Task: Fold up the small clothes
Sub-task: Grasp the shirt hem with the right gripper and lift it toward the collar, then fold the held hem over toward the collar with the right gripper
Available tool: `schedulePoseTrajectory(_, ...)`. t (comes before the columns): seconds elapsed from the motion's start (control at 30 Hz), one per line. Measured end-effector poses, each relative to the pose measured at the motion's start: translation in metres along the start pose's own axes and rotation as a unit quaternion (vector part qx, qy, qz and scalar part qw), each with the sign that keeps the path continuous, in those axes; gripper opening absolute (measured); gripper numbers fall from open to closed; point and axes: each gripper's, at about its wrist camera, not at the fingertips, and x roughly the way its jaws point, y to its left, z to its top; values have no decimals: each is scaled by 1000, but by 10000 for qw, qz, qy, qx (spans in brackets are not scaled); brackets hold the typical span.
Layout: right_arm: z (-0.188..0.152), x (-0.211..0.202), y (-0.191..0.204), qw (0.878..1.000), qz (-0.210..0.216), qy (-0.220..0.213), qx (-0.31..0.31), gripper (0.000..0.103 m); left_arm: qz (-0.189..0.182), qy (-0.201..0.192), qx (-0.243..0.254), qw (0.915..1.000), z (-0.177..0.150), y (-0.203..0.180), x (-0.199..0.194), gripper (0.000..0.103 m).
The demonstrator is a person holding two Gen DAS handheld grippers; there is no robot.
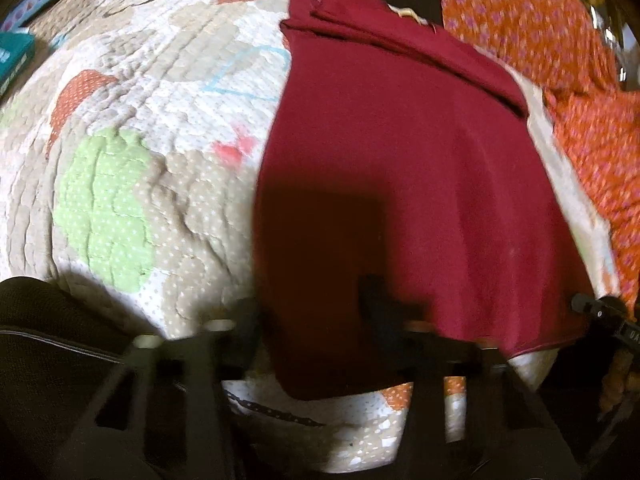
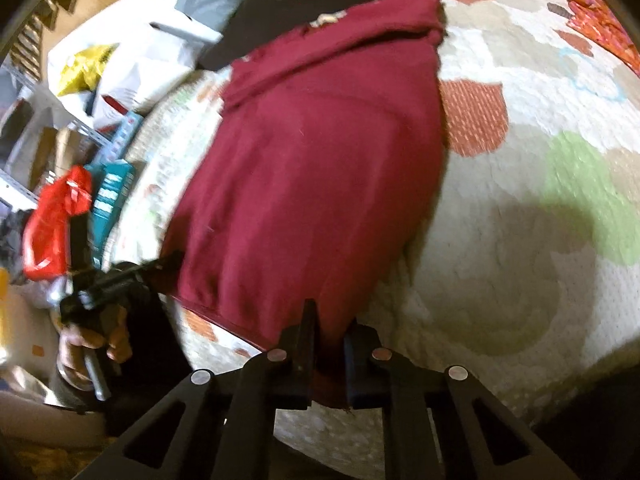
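Quilted patchwork bedspread (image 1: pixel 132 128) under a maroon garment (image 1: pixel 400 160), partly folded, floral orange cloth (image 1: pixel 560 40) beside. Right tongs (image 2: pixel 330 344) clamped on its near hem; left tongs (image 1: pixel 316 320) astride the other hem corner, grip blurred, cannot tell.

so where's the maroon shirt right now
The maroon shirt lies flat on the patchwork quilt, its near hem pinched at both corners by the hand-held grippers.

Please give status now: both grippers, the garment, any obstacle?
Both jaws shut on near hem of maroon garment: right gripper, left gripper. Garment flat on quilt. No obstacle seen.
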Motion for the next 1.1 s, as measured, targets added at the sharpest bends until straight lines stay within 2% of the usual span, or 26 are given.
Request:
schedulePoseTrajectory(0.1, 10, -14, 5, 9992, 303, -261, -1, 9, -425, 82, -257, 9987, 8, 10, -6, 12)
schedulePoseTrajectory(0.2, 27, -29, 6, 9962, 609, -619, 81, 9, -495, -23, -273, 9984, 15, 9, -17, 11)
schedulePoseTrajectory(0.3, 46, -39, 6, 9920, 881, -887, 172, 9, -759, -202, -359, 9963, 34, 9, -33, 10)
schedulePoseTrajectory(0.43, 82, -45, 9, 9887, 888, -1208, 70, 9, -899, -472, -319, 9943, 70, -1, -47, 10)
schedulePoseTrajectory(0.57, 127, -44, 7, 9851, 847, -1492, 91, 9, -947, -677, -307, 9927, 122, -10, -43, 10)
schedulePoseTrajectory(0.73, 187, -33, -11, 9794, 821, -1807, 376, 9, -819, -898, -140, 9925, 194, -27, -25, 10)
schedulePoseTrajectory(0.9, 247, -15, -30, 9765, 591, -2007, 523, 9, -661, -991, -174, 9927, 276, -37, 16, 10)
schedulePoseTrajectory(1.1, 319, 23, -55, 9740, 284, -2132, 715, 9, -228, -960, -319, 9946, 336, -30, 69, 9)
